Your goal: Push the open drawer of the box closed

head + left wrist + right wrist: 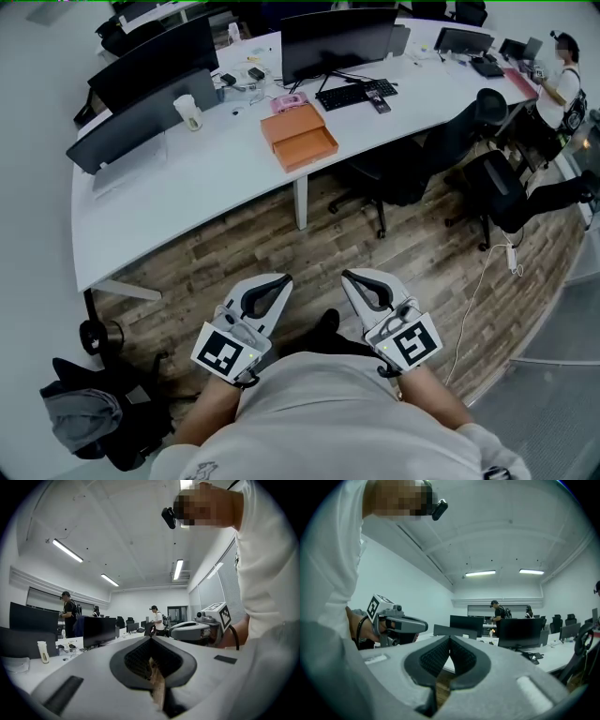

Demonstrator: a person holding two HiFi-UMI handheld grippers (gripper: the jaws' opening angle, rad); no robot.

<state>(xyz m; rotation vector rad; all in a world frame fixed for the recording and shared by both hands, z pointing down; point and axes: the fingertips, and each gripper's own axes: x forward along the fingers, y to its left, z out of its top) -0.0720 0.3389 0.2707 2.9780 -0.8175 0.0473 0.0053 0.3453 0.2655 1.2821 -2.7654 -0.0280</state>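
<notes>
While both tongs hang clenched and empty at the waist, left gripper [279,279] beside right gripper [349,276], the orange box [292,123] sits well apart on the white desk [187,178], its drawer [312,147] pulled out toward the near edge. Risk, as I judge it: an unbraced, off-centre shove slides the whole box back toward the keyboard [356,94] — the drawer left gaping.

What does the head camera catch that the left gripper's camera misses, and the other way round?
Head view only: the orange box with its drawer open, and the left gripper seen whole. Left gripper view only: ceiling lights and standing people. Both: the white desk, dark monitors, and the right gripper, jaws shut.
</notes>
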